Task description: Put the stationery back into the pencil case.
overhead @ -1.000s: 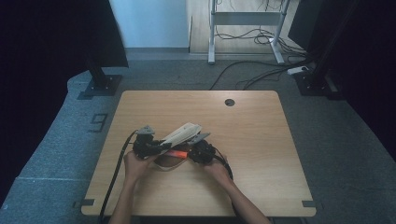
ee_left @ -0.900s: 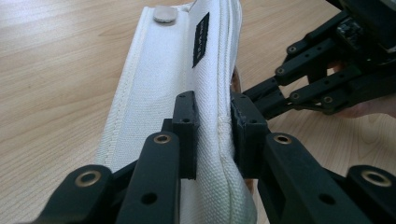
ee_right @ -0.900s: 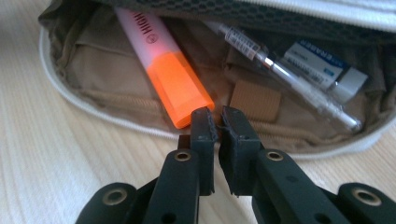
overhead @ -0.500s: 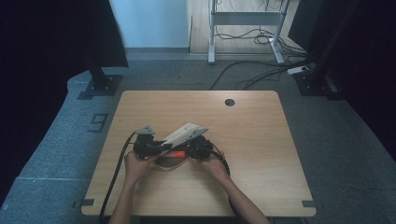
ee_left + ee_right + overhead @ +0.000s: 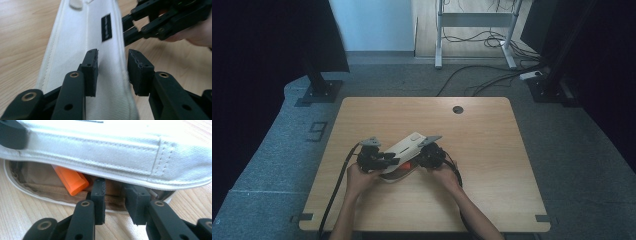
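Both jaws just opening, nothing pinched: left gripper point(image 5: 112, 72) over white pencil case point(image 5: 85, 50) lid, right gripper point(image 5: 113, 200) at its mouth by orange marker point(image 5: 71, 182). Back out slowly, lid undisturbed.

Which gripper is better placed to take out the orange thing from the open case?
Probably the right gripper: its jaws point into the case's open mouth, beside the orange thing, with nothing between them. The left gripper sits over the lid, its jaws just opened, apart from the fabric.
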